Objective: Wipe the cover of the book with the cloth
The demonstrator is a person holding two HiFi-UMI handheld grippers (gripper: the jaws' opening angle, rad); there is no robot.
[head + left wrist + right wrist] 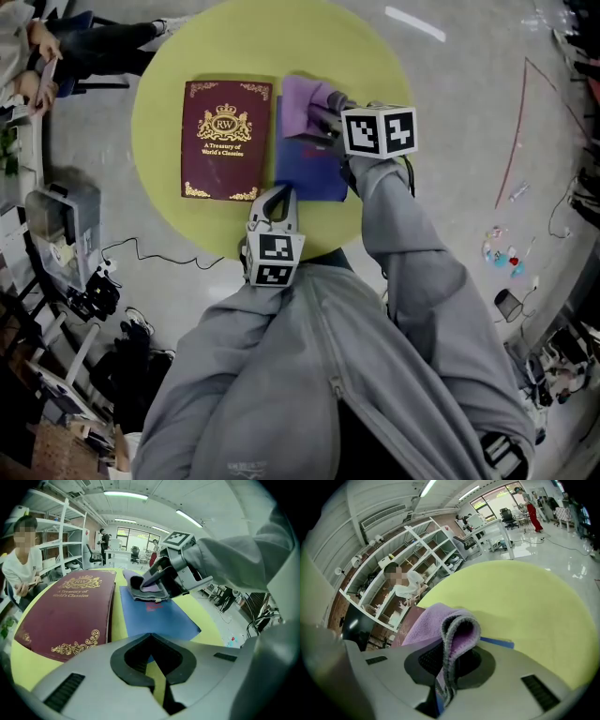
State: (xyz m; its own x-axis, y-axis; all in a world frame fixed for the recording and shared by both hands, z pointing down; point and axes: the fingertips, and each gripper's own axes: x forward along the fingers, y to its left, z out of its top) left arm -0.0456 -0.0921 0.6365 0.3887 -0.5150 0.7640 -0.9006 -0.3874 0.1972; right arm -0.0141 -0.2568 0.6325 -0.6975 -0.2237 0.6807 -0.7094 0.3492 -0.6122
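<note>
Right gripper [324, 119] clamps the folded purple, grey-edged cloth [300, 97] on the blue book [314, 174].

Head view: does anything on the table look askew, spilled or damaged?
Nothing is spilled or damaged. Only the purple cloth looks untidy: it is bunched in the right tongs and lies over the far end of the blue book. The maroon book lies flat and closed beside the blue one.
</note>
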